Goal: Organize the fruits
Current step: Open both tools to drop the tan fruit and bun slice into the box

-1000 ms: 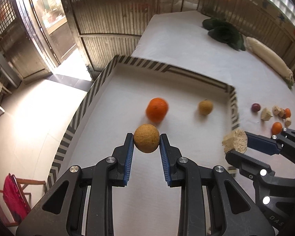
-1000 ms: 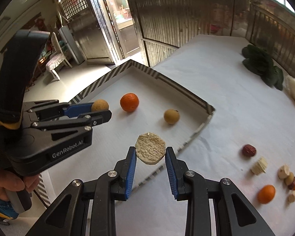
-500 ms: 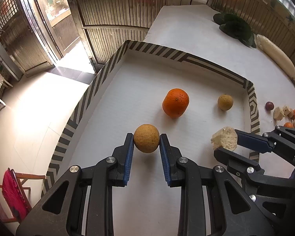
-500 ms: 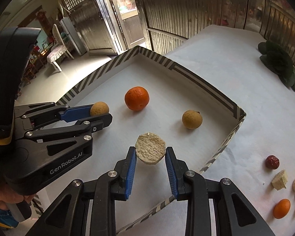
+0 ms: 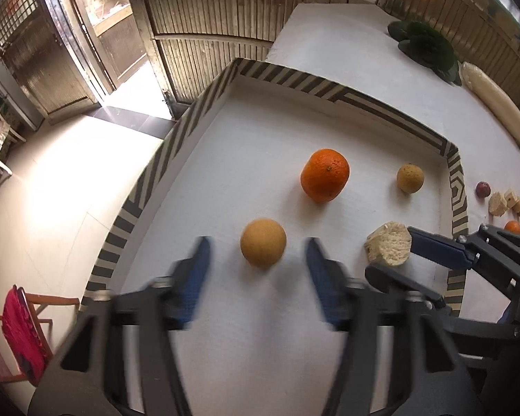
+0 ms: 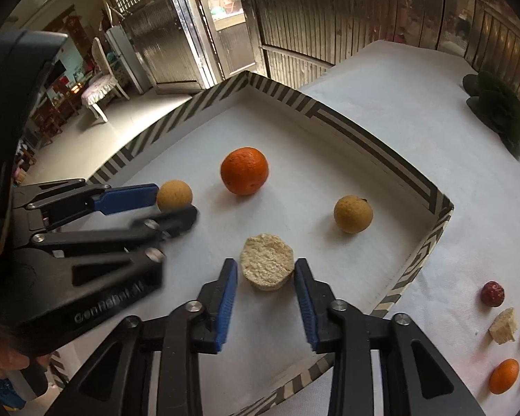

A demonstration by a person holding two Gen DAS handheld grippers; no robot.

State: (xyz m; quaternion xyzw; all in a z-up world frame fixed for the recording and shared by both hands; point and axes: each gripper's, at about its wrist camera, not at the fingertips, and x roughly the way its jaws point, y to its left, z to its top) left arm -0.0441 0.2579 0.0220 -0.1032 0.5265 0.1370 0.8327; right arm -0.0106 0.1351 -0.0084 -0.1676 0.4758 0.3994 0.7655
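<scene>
left gripper: jaws just opening, clear of tan round fruit between them | right gripper: jaws just opening, narrow gap, beige cut chunk between pads, inside striped tray

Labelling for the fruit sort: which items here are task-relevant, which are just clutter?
Job: tan round fruit, pale cut chunk, orange, second tan fruit, striped tray, loose pieces.

Lying about: dark leafy greens, white radish, red-draped chair.
</scene>
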